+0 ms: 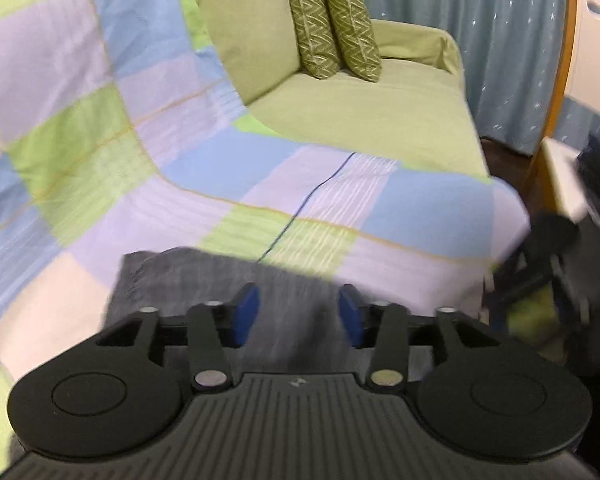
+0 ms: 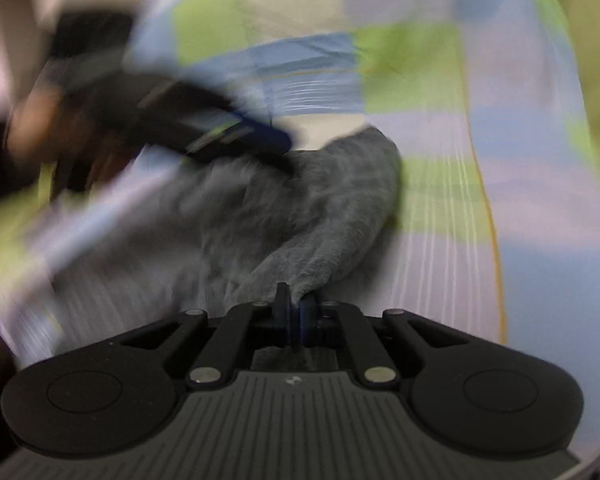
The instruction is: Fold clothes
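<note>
The right tool (image 2: 296, 316) is closed on a corner of the grey garment (image 2: 300, 208), which stretches forward and to its left over the checked sheet (image 2: 440, 208), while the left tool (image 1: 298, 316), its fingers wide apart and empty, hovers just above the cloth.

I can read no words, numbers or brand names in either view. The one mark I find is a small pale emblem (image 1: 299, 381) moulded into the ribbed grey housing at the lower centre of my left wrist view, with the same emblem (image 2: 293, 380) at the lower centre of my right wrist view. It is too small for me to tell whether it is a letter or only a logo shape.
</note>
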`<action>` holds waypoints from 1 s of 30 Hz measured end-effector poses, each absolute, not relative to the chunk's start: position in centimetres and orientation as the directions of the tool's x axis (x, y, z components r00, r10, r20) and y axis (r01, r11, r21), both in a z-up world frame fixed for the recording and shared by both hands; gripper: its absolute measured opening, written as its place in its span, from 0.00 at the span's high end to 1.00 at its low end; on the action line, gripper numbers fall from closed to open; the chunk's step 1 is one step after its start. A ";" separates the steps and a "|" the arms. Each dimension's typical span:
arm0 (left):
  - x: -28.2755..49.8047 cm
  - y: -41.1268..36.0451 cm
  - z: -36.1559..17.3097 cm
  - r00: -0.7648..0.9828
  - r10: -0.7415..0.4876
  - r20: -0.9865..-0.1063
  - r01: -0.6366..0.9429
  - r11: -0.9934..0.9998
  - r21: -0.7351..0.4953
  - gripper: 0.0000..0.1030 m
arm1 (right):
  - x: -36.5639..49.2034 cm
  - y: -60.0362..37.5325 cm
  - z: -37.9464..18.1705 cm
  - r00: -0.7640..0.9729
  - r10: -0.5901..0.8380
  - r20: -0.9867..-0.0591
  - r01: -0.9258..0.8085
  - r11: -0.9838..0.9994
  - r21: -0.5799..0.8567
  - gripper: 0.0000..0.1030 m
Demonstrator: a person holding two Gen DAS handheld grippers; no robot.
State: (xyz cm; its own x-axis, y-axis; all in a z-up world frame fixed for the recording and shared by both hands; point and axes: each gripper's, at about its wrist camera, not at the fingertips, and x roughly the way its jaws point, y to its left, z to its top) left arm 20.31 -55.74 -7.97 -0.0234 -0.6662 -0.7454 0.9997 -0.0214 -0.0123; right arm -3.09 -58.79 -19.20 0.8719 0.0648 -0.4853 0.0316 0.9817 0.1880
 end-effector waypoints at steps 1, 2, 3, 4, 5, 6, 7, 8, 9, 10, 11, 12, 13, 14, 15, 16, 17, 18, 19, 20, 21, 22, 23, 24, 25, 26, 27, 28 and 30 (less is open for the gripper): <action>20.2 -56.7 -8.6 -0.016 -0.637 -0.770 1.000 -0.012 -0.011 0.44 | -2.9 -57.7 -18.8 0.867 0.049 -0.495 0.014 0.992 0.123 0.96; 20.0 -57.4 -9.5 -0.001 -0.605 -0.796 1.000 -0.013 0.009 0.44 | -2.7 -56.3 -18.4 0.863 0.039 -0.503 -0.014 0.999 0.052 0.96; 19.7 -58.0 -10.4 0.020 -0.570 -0.822 0.999 -0.022 0.039 0.46 | -2.6 -55.4 -18.2 0.862 0.044 -0.505 -0.038 0.999 0.022 0.95; 19.5 -58.3 -11.3 0.041 -0.537 -0.843 0.997 -0.035 0.071 0.51 | -2.5 -54.9 -18.1 0.861 0.055 -0.505 -0.056 0.998 0.014 0.94; 19.4 -58.3 -11.9 0.062 -0.513 -0.856 0.994 -0.044 0.099 0.66 | -2.4 -54.3 -17.9 0.860 0.067 -0.505 -0.074 0.997 0.006 0.89; 19.5 -58.0 -12.2 0.073 -0.509 -0.858 0.993 -0.046 0.111 0.70 | -2.5 -54.2 -17.8 0.860 0.090 -0.502 -0.086 0.996 0.032 0.78; 19.7 -57.4 -12.2 0.073 -0.518 -0.852 0.993 -0.038 0.109 0.73 | -2.7 -54.4 -17.8 0.861 0.110 -0.496 -0.093 0.994 0.059 0.71; 20.0 -56.7 -12.0 0.073 -0.530 -0.845 0.994 -0.026 0.102 0.78 | -3.2 -55.0 -17.8 0.865 0.137 -0.482 -0.094 0.989 0.112 0.67; 20.2 -56.1 -11.8 0.073 -0.540 -0.838 0.995 -0.017 0.098 0.81 | -3.7 -55.8 -17.9 0.870 0.156 -0.469 -0.084 0.982 0.170 0.68; 20.4 -55.5 -11.7 0.073 -0.549 -0.832 0.995 -0.011 0.095 0.83 | -4.3 -56.6 -18.1 0.873 0.167 -0.458 -0.071 0.973 0.220 0.68; 20.6 -54.9 -11.5 0.073 -0.558 -0.827 0.996 -0.005 0.092 0.84 | -4.9 -57.8 -18.4 0.883 0.165 -0.440 -0.040 0.959 0.279 0.68; 20.8 -54.3 -11.4 0.073 -0.567 -0.820 0.996 0.001 0.088 0.85 | -5.7 -59.1 -18.8 0.895 0.155 -0.419 -0.002 0.939 0.343 0.68; 20.9 -53.7 -11.3 0.074 -0.576 -0.814 0.996 0.007 0.085 0.85 | -6.5 -60.5 -19.3 0.906 0.143 -0.398 0.035 0.913 0.406 0.68; 21.1 -53.1 -11.2 0.074 -0.584 -0.808 0.997 0.013 0.082 0.85 | -6.9 -61.4 -19.8 0.917 0.140 -0.373 0.052 0.886 0.461 0.67; 21.3 -52.5 -11.0 0.075 -0.593 -0.802 0.997 0.019 0.079 0.85 | -7.0 -62.0 -20.2 0.928 0.142 -0.344 0.059 0.857 0.511 0.67; 21.4 -51.9 -10.9 0.075 -0.602 -0.795 0.997 0.025 0.075 0.85 | -7.2 -62.7 -20.7 0.938 0.141 -0.315 0.064 0.826 0.560 0.67; 21.6 -51.3 -10.8 0.076 -0.610 -0.789 0.997 0.031 0.072 0.85 | -7.3 -63.4 -21.2 0.948 0.139 -0.286 0.067 0.792 0.607 0.67; 21.8 -50.7 -10.6 0.077 -0.618 -0.782 0.997 0.037 0.068 0.85 | -7.5 -64.1 -21.7 0.957 0.135 -0.257 0.068 0.755 0.652 0.67; 22.0 -50.1 -10.5 0.077 -0.627 -0.775 0.997 0.043 0.065 0.85 | -7.7 -64.7 -22.2 0.965 0.130 -0.227 0.067 0.716 0.695 0.67; 22.1 -49.5 -10.4 0.078 -0.635 -0.769 0.997 0.049 0.061 0.85 | -7.8 -65.4 -22.7 0.972 0.122 -0.198 0.065 0.675 0.735 0.67; 22.3 -49.0 -10.2 0.079 -0.643 -0.762 0.997 0.055 0.057 0.85 | -8.0 -66.1 -23.2 0.979 0.113 -0.170 0.061 0.631 0.773 0.67; 22.4 -48.6 -10.2 0.079 -0.647 -0.758 0.997 0.057 0.055 0.85 | -8.2 -66.7 -23.7 0.985 0.102 -0.141 0.055 0.585 0.809 0.67; 22.5 -48.3 -10.3 0.078 -0.650 -0.756 0.997 0.058 0.053 0.85 | -8.3 -67.4 -24.2 0.989 0.090 -0.114 0.048 0.538 0.842 0.67; 22.5 -48.0 -10.3 0.077 -0.652 -0.755 0.997 0.058 0.052 0.85 | -8.5 -68.1 -24.7 0.993 0.075 -0.087 0.039 0.489 0.871 0.67; 22.7 -47.7 -10.4 0.076 -0.657 -0.750 0.997 0.063 0.047 0.85 | -8.3 -68.3 -24.7 0.993 0.071 -0.091 0.045 0.488 0.872 0.67; 22.8 -47.4 -10.4 0.076 -0.663 -0.745 0.997 0.070 0.039 0.85 | -8.0 -68.3 -24.5 0.991 0.073 -0.111 0.059 0.512 0.857 0.67; 22.9 -47.3 -10.4 0.074 -0.667 -0.741 0.997 0.075 0.032 0.85 | -7.1 -67.7 -23.9 0.980 0.097 -0.173 0.086 0.580 0.810 0.67; 23.1 -47.1 -10.5 0.072 -0.671 -0.738 0.996 0.087 0.018 0.85 | -6.5 -67.2 -23.5 0.969 0.123 -0.214 0.091 0.629 0.772 0.67; 23.2 -46.8 -10.6 0.070 -0.675 -0.734 0.995 0.095 0.007 0.85 | -5.3 -65.0 -22.7 0.935 0.230 -0.271 0.022 0.725 0.689 0.67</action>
